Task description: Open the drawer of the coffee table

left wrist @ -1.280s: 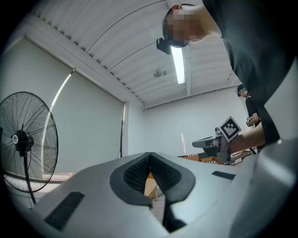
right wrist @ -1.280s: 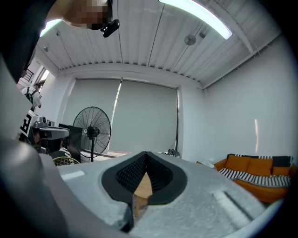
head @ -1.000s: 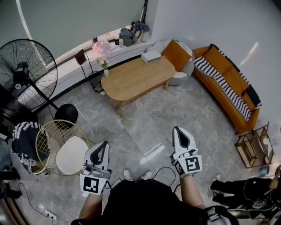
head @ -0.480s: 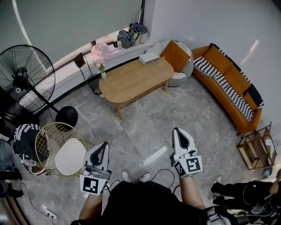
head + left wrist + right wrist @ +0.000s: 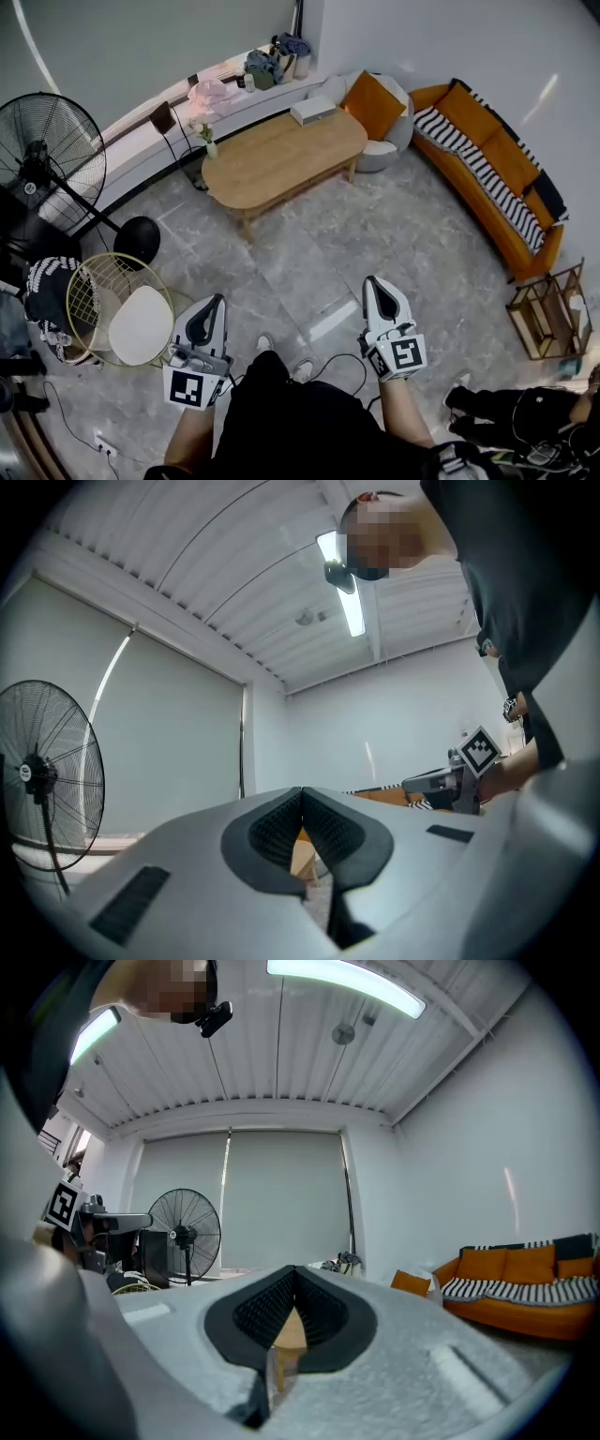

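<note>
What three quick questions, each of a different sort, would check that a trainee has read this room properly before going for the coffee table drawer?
1. True or false: the right tool is touching the coffee table.
2. What lies at the far end of the coffee table's top? A) a white box B) a laptop C) a kettle
3. Fill in: the jaws of the left tool and of the right tool are both ____, with nothing between them.

Key: 1 false; 2 A; 3 shut.
</note>
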Demonstrator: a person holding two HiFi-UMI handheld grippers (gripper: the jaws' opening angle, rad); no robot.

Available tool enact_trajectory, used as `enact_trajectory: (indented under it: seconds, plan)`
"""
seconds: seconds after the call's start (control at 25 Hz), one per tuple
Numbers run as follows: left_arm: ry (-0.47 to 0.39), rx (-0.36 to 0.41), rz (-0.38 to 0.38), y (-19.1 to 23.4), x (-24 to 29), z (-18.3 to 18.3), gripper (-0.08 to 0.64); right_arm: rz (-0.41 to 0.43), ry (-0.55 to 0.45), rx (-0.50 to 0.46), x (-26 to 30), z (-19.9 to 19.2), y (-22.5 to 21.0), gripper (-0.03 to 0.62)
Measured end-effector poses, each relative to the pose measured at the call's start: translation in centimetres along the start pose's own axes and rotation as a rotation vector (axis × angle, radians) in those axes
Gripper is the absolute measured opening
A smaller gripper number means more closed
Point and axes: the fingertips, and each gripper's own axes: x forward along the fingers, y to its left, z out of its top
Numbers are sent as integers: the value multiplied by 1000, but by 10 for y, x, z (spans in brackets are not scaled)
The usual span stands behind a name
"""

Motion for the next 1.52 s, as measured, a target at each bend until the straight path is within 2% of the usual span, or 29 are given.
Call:
enact_trajectory:
  seconds: [0.28,0.44,0.52,0.6,0.84,1.0,1.32,1.52]
  plan:
    - [5,-35,-36,9,53,-23,8,-14,42,-24,30,-9,-26,5]
    - [8,-63,-86,30,105,-46,8,-57,76,-49,64,-15,-48,5]
    - [-1,-96,-100,45,134,-50,8,-70,100,-50,89,-17,-60,5]
    - [-15,-97,-105,67,165,-53,8,-74,125,-54,122,-15,-69,5]
    - [2,-98,-134,130,239,-66,8,-41,92,-73,229,13,-73,5]
    - [9,-106,-151,161,274,-77,8,-29,75,-70,278,20,-69,5]
    - [14,-114,-142,177,317,-79,8,9,79,-63,329,25,-86,5]
    - [10,-94,-86,177,345,-71,8,77,69,-50,362,26,-111,5]
